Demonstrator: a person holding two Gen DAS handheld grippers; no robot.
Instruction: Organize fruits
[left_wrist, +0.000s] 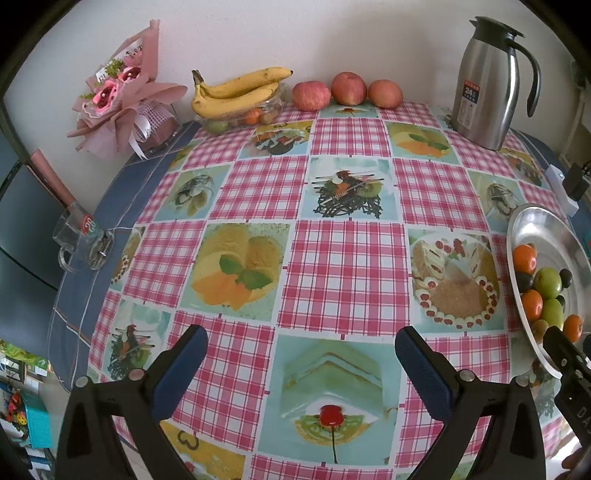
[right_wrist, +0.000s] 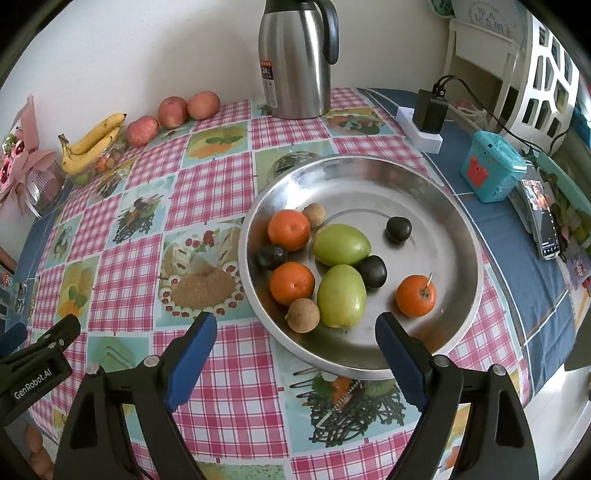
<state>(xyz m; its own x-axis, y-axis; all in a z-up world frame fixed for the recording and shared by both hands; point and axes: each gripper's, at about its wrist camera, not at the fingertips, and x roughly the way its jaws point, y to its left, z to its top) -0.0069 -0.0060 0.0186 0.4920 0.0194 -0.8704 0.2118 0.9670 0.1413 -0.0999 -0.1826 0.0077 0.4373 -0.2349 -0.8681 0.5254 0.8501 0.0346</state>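
A round steel bowl (right_wrist: 424, 192) on the checked tablecloth holds three oranges (right_wrist: 289, 229), two green fruits (right_wrist: 341, 296), dark plums (right_wrist: 399, 229) and small brown fruits (right_wrist: 303, 315). The bowl also shows at the right edge of the left wrist view (left_wrist: 535, 225). At the far wall lie bananas (left_wrist: 236, 90) on a clear tub of small fruit (left_wrist: 255, 116), and three red apples (left_wrist: 349, 88). My right gripper (right_wrist: 295, 332) is open and empty, just short of the bowl's near rim. My left gripper (left_wrist: 301, 343) is open and empty over the table's middle.
A steel thermos jug (left_wrist: 487, 81) stands at the back right. A pink flower bouquet (left_wrist: 122, 96) and a glass mug (left_wrist: 79, 236) are at the left. A power strip with charger (right_wrist: 424, 122), a teal box (right_wrist: 491, 170) and a phone (right_wrist: 543, 218) lie right of the bowl.
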